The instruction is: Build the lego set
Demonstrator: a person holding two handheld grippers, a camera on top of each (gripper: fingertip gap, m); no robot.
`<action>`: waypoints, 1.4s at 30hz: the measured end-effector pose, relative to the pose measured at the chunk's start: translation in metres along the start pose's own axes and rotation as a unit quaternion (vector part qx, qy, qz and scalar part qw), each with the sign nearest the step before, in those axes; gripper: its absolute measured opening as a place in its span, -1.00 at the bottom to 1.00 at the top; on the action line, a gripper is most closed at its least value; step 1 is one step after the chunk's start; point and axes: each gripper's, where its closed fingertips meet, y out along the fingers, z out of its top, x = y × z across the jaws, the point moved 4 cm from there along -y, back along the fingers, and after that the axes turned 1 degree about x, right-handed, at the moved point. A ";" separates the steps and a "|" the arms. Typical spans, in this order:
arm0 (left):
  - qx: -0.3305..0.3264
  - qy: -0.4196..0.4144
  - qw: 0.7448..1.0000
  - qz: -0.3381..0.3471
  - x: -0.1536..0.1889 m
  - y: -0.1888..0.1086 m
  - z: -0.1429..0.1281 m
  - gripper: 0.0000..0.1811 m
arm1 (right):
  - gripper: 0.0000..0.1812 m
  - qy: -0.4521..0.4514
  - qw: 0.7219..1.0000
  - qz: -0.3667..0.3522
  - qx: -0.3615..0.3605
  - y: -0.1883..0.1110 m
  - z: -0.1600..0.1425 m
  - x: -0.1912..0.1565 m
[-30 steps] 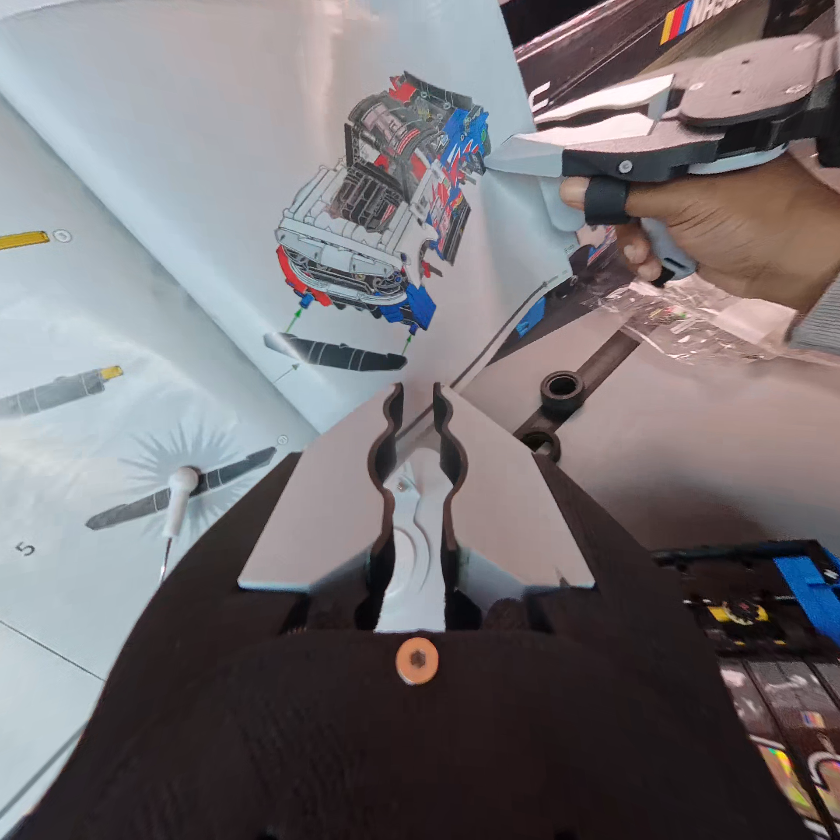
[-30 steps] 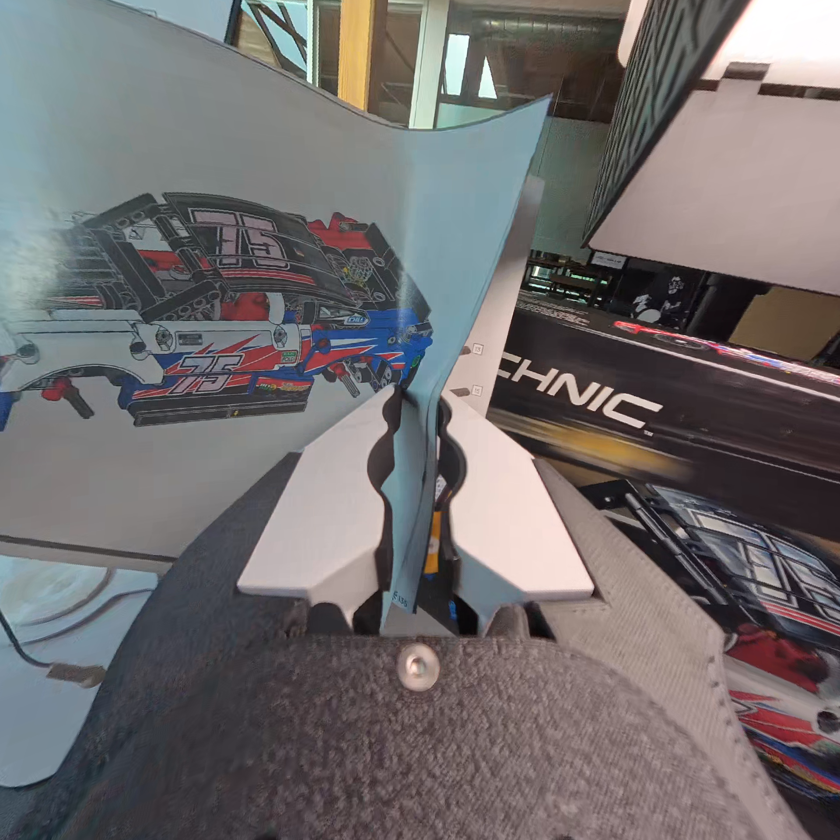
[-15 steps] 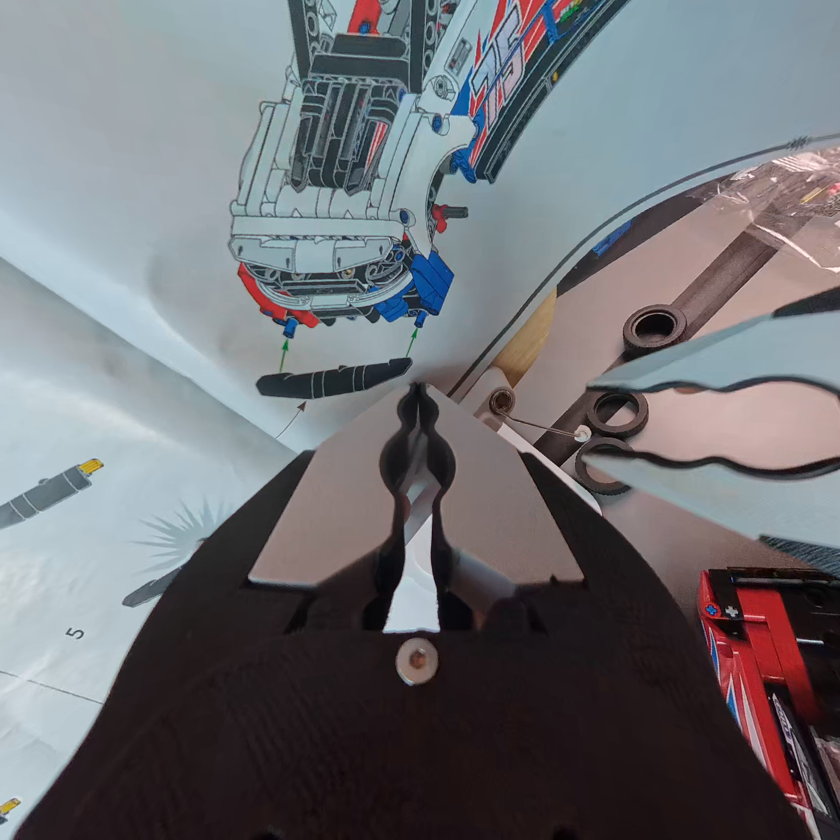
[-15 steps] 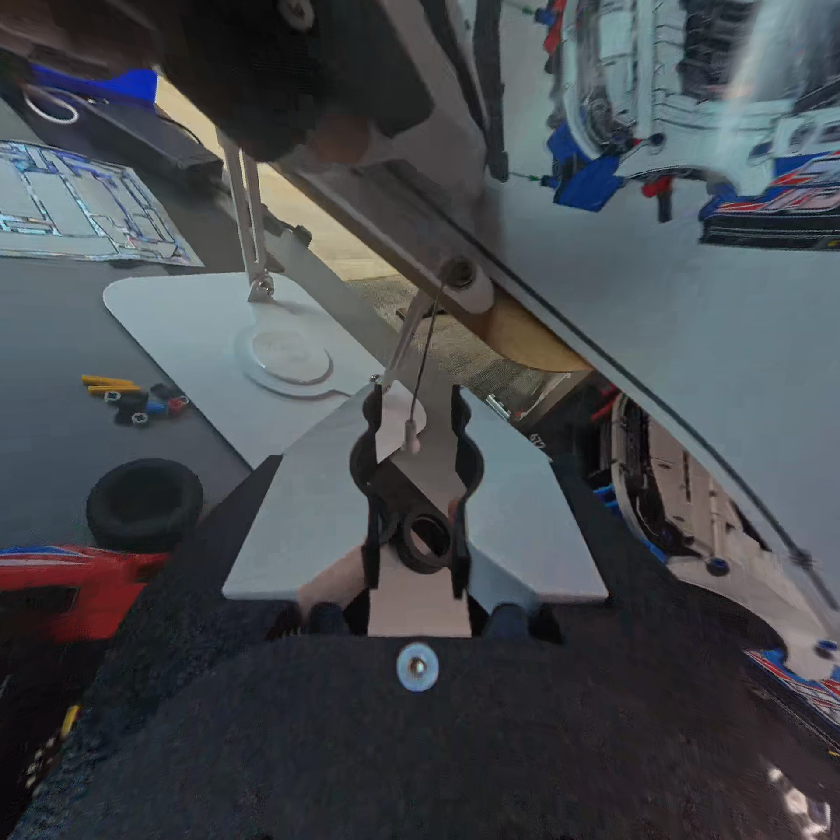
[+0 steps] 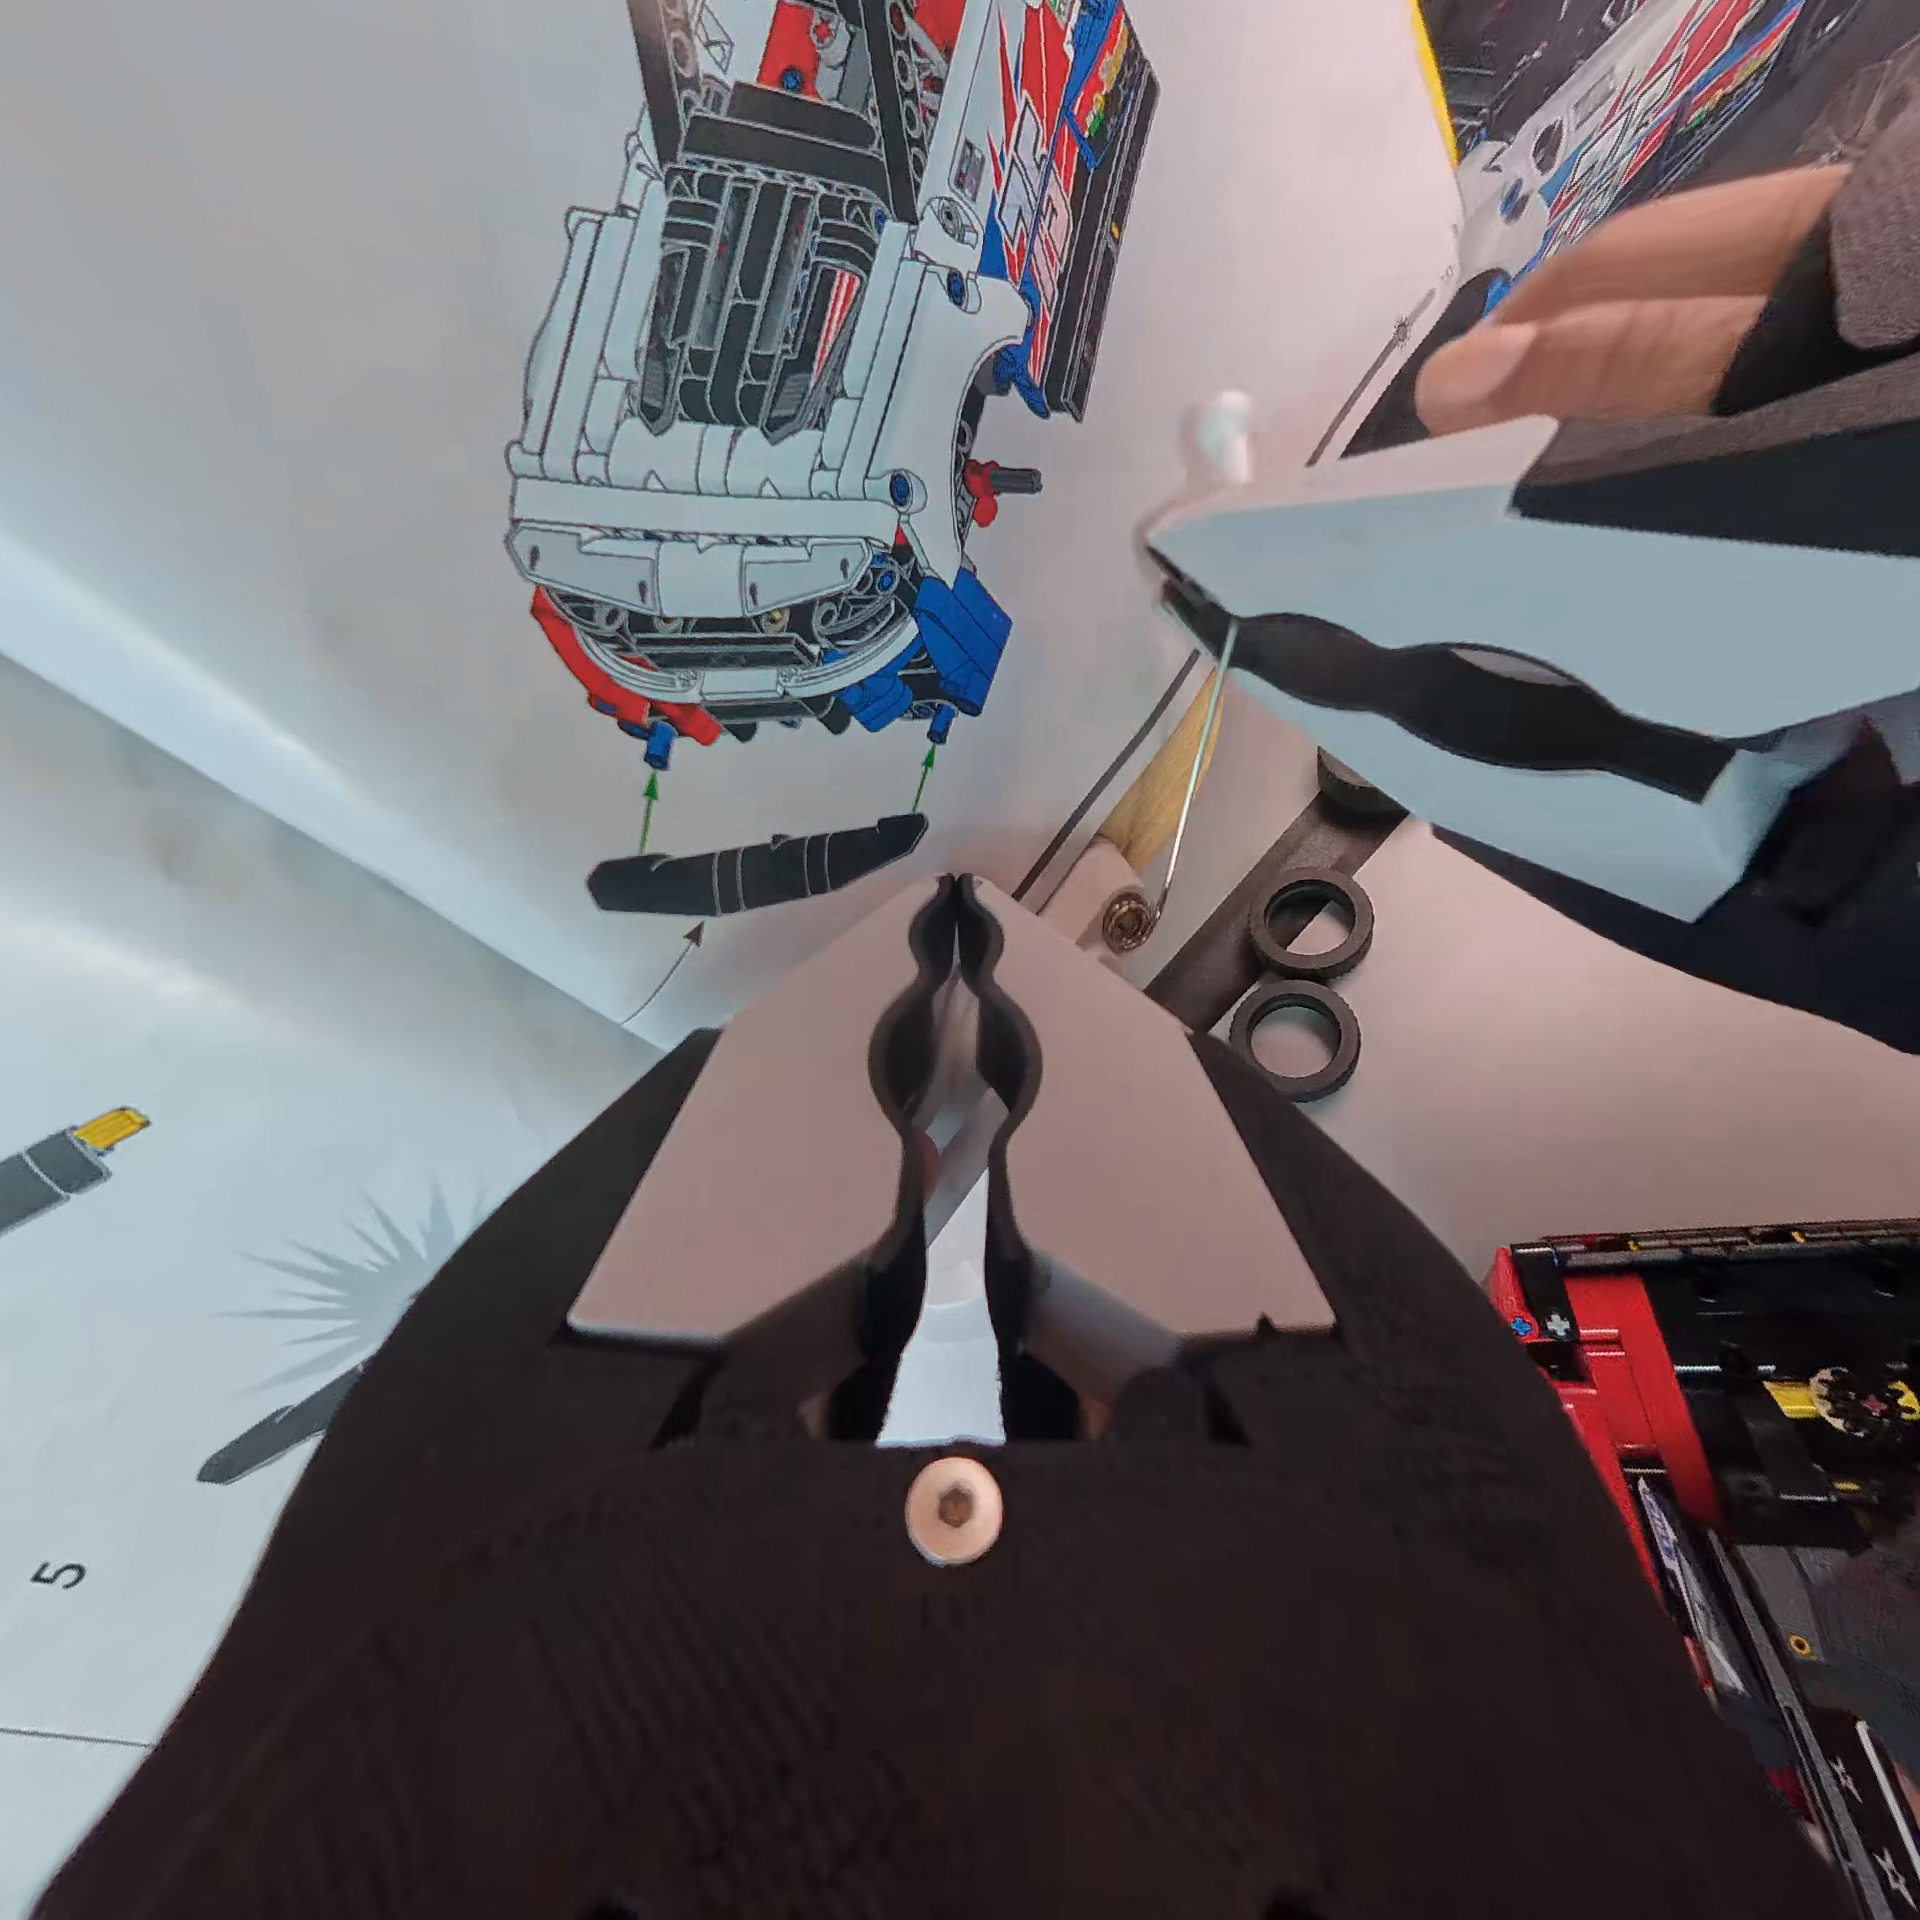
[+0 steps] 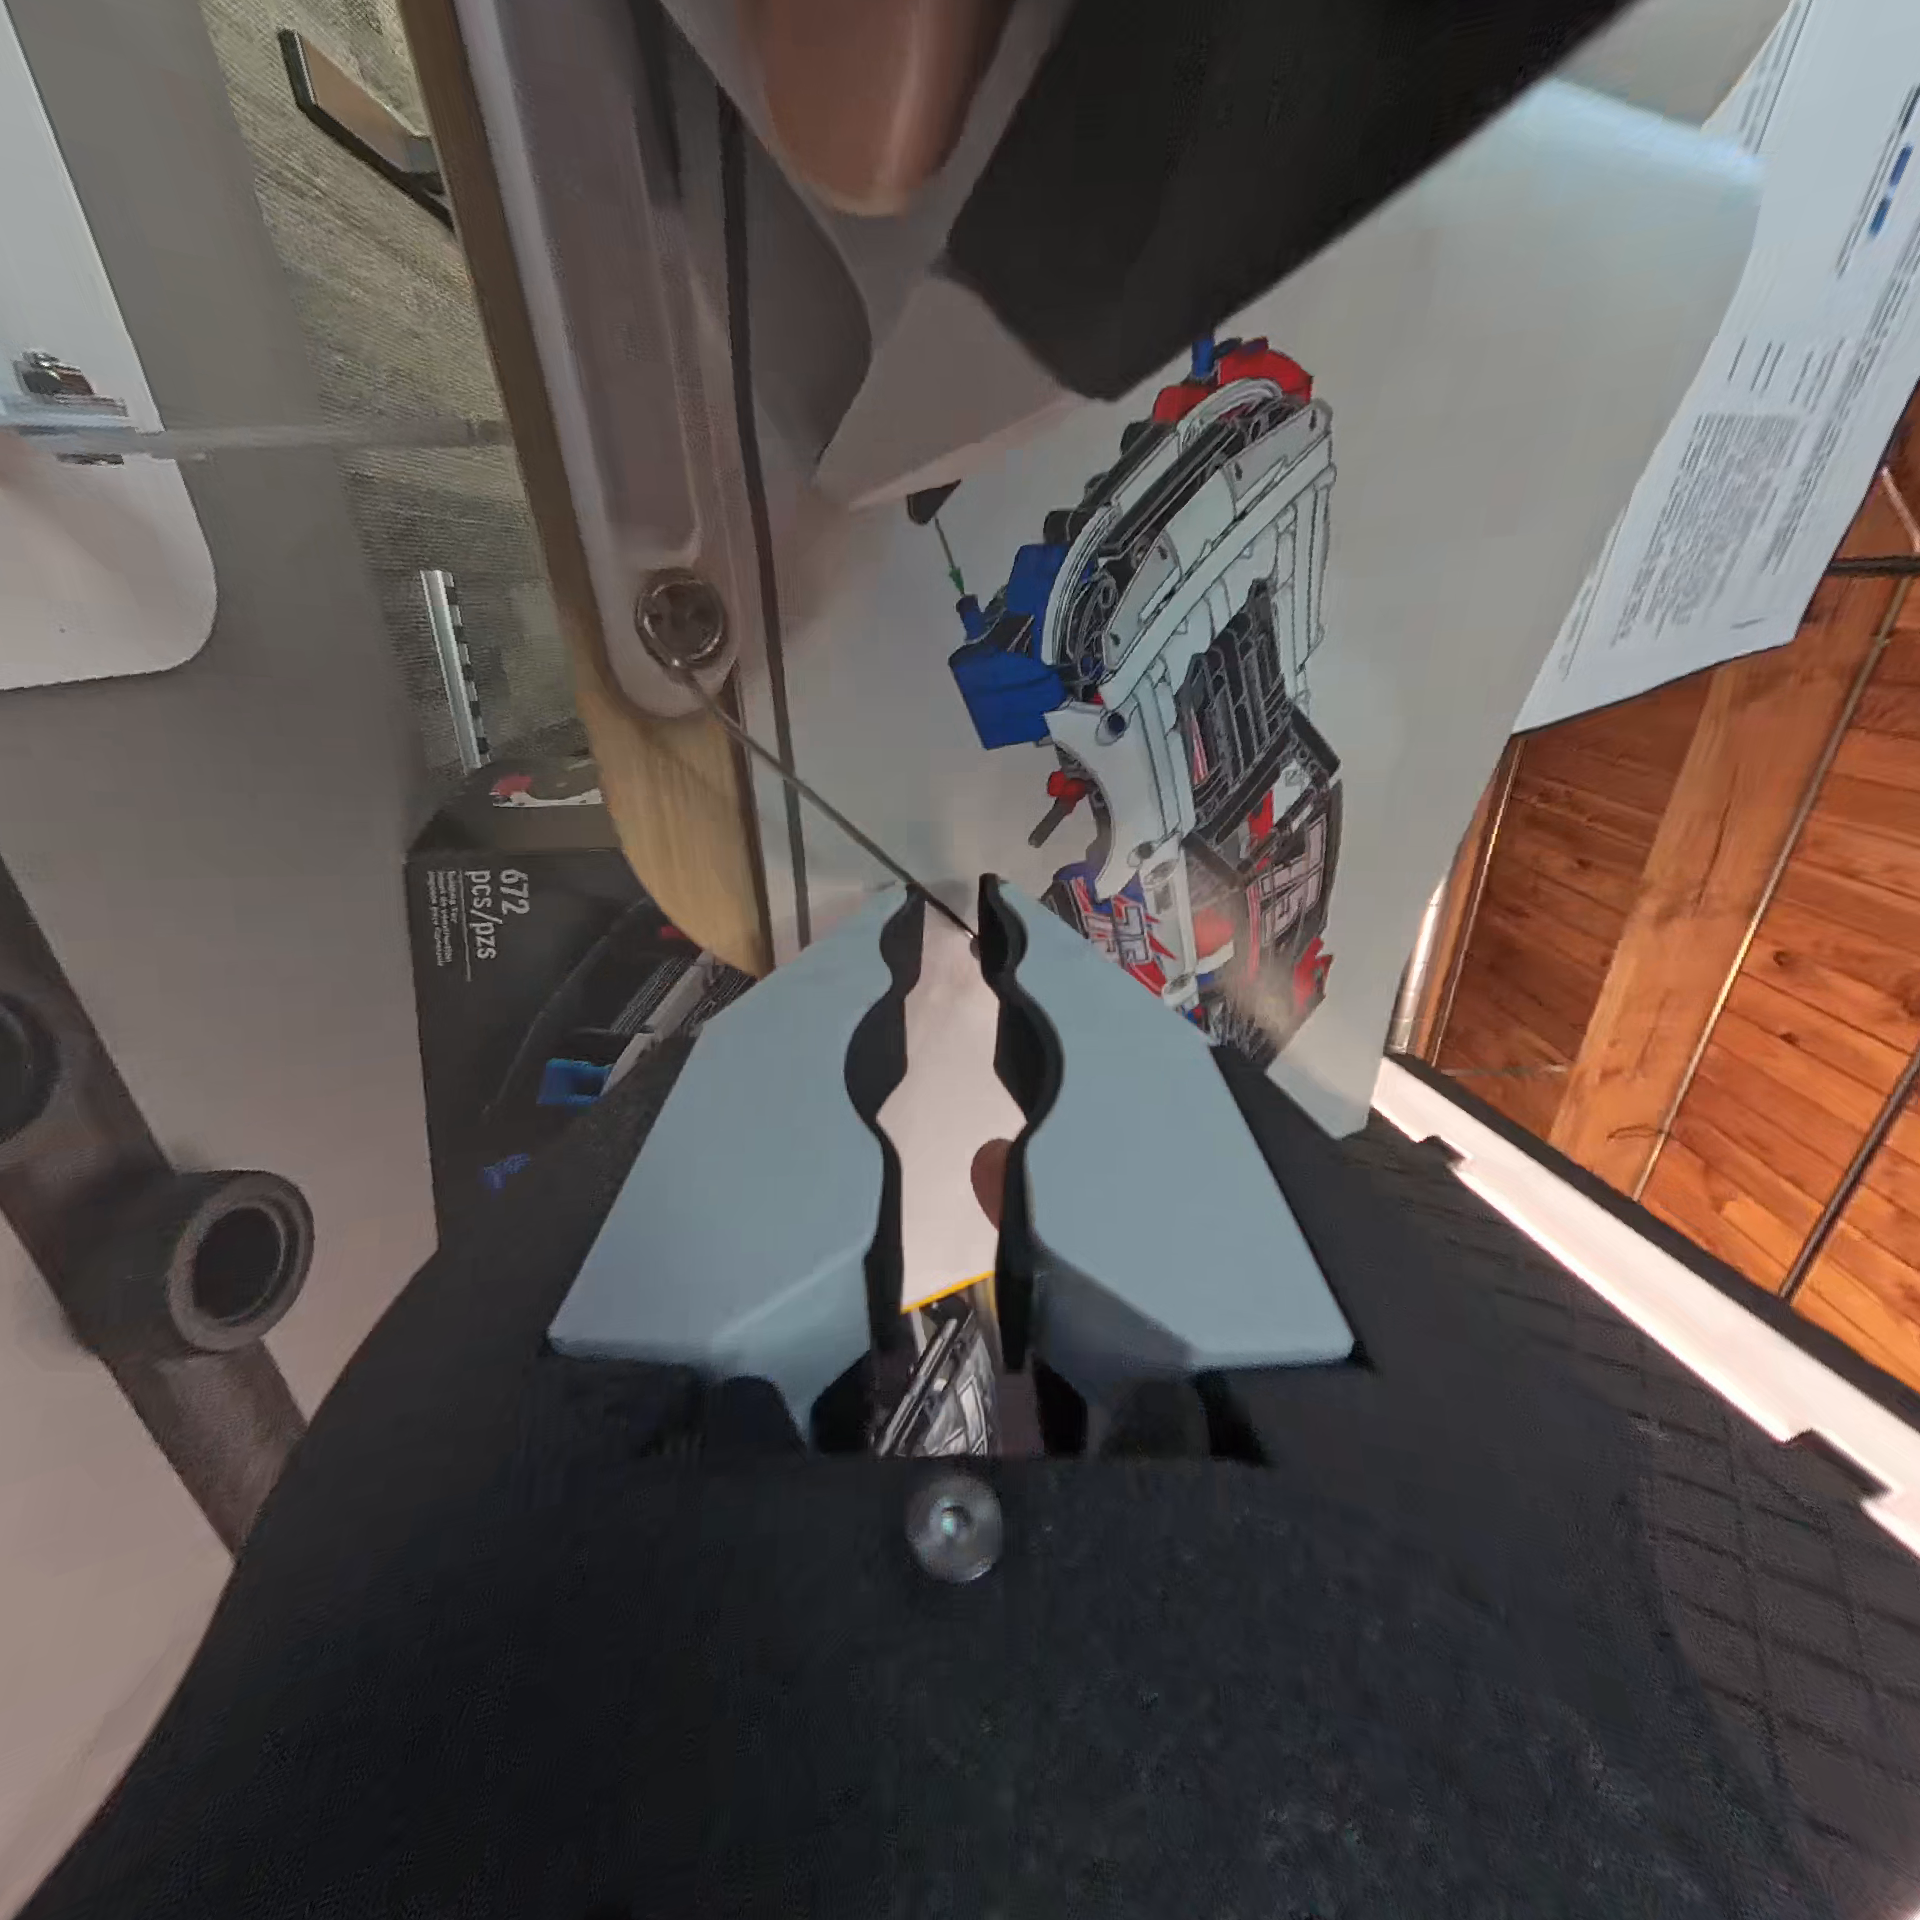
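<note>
The open instruction booklet (image 5: 312, 416) rests on a stand, showing a drawing of the car. My left gripper (image 5: 956, 891) is shut, its tips at the bottom edge of the page; nothing shows between them. It also shows at the top of the right wrist view (image 6: 894, 447), over the page (image 6: 1455, 468). The stand's thin wire page holder (image 6: 821, 810) runs from its pivot screw (image 6: 681, 623) into my right gripper (image 6: 948, 904). Those jaws stand narrowly apart; the wire crosses the tips and touches only the right pad. In the left wrist view the wire (image 5: 1195, 758) enters the right gripper (image 5: 1179, 587).
Two black tyres (image 5: 1314, 920) lie by the stand's dark base bar. The red and black car build (image 5: 1714, 1455) sits at lower right. A black set box (image 6: 499, 987), another tyre (image 6: 234, 1257) and a printed sheet (image 6: 1766, 416) surround the stand. My hands' fingertips stand some 7 cm from each other.
A second ago my right gripper was shut on the page's edge; it let go, swung to the wire holder and narrowed its jaws around it. My left gripper shut and moved closer to the page's bottom edge.
</note>
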 end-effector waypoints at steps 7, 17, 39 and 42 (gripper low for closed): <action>0.009 -0.015 1.000 -0.011 0.000 0.000 -0.002 -1.00 | -0.46 0.285 0.958 0.035 -0.017 -0.010 -0.012 0.003; 0.026 0.002 0.999 -0.031 0.005 -0.003 0.000 -1.00 | -0.70 0.775 0.589 0.197 0.115 -0.003 -0.001 -0.009; 0.079 -0.052 0.995 0.020 -0.047 -0.067 -0.015 -1.00 | -1.00 0.210 0.949 0.154 0.178 -0.011 0.083 -0.001; 0.054 -0.013 0.998 0.038 -0.048 -0.065 -0.028 -1.00 | -1.00 0.239 0.945 0.162 0.155 -0.011 0.083 0.000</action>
